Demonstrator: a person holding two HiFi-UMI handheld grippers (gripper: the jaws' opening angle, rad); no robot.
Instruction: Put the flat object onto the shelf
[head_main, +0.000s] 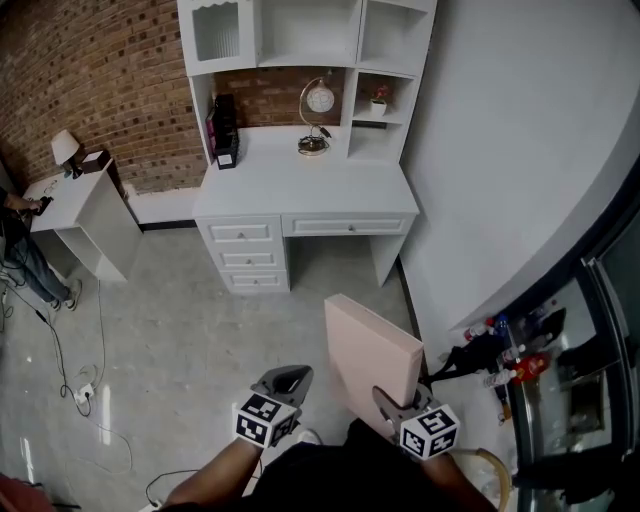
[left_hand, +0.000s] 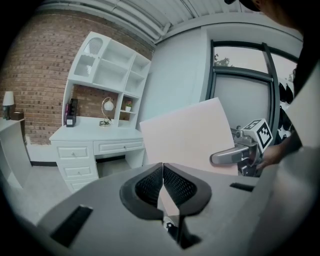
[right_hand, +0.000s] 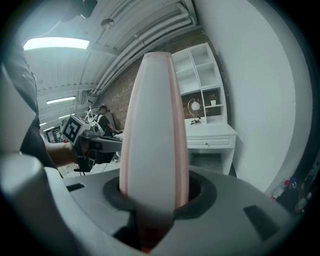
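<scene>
Nearest the head camera, two forearms reach forward, each carrying a gripper. On the right, the right gripper (head_main: 392, 402) is clamped on the lower edge of the flat pink board (head_main: 368, 352). The board stands on edge and tilts up and away over the grey floor (head_main: 180, 330). The right gripper view shows the board's thickness filling the space between the two pads, its narrow edge rising straight ahead. Just beside it on the left, the left gripper (head_main: 290, 380) hangs apart from the board, with its jaws brought together at the tips and nothing between them. From the left gripper view, the board's broad face shows beyond those closed tips, and one jaw of the right gripper lies across its lower right part.

Farther off, against the pale wall, stands a white desk (head_main: 250, 250) with drawers. Its surface (head_main: 290, 185) carries a round clock (head_main: 318, 100) on a curved stand and some dark items (head_main: 222, 130) at the left. The white shelf unit (head_main: 357, 60) rises above the surface, well apart from the board, and a small potted plant (head_main: 379, 98) sits in one right-hand compartment. A brick wall (head_main: 90, 80) runs behind. At far left, a small side table (head_main: 85, 210) bears a lamp (head_main: 65, 148), and a person (head_main: 25, 250) stands beside it. A few bottles (head_main: 505, 352) stand on the floor at the right.
</scene>
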